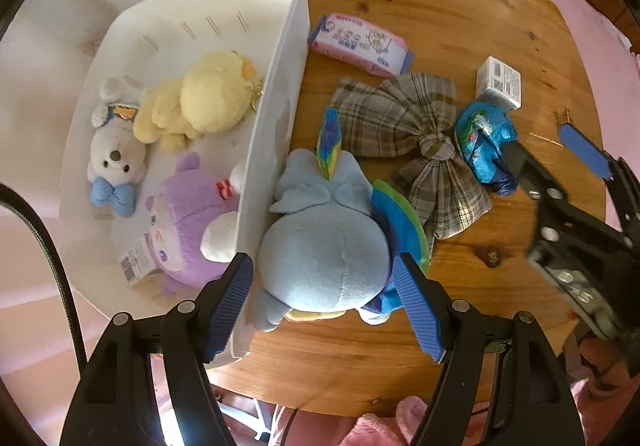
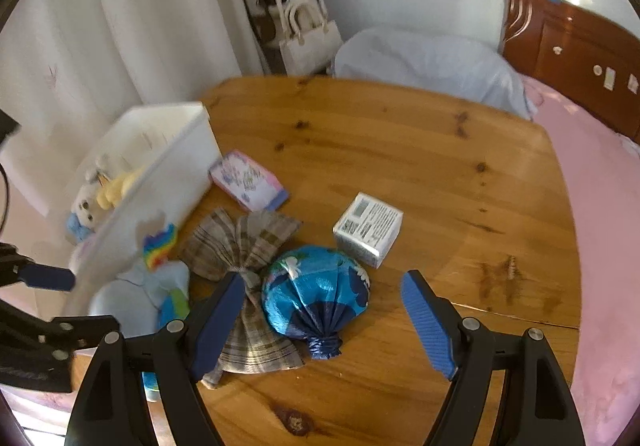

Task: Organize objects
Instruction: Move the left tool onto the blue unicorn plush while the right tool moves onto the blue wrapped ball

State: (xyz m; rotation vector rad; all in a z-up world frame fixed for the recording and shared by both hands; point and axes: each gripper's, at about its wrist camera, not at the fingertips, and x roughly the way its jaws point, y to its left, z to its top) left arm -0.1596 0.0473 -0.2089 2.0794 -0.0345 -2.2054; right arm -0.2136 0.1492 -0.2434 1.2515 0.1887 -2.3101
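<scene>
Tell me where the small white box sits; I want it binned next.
The small white box stands on the wooden table, just beyond the blue foil bundle, right of the pink tissue pack.

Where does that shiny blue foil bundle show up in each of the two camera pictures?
Left wrist view: the blue foil bundle lies at right of centre, beside the plaid cloth bow.
Right wrist view: the bundle lies low in the centre, between the open right gripper fingers.
Shared landmark: the small white box just beyond it.

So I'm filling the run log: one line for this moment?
left gripper: open around blue plush | right gripper: open over blue pouch | white bin: three plush toys inside
</scene>
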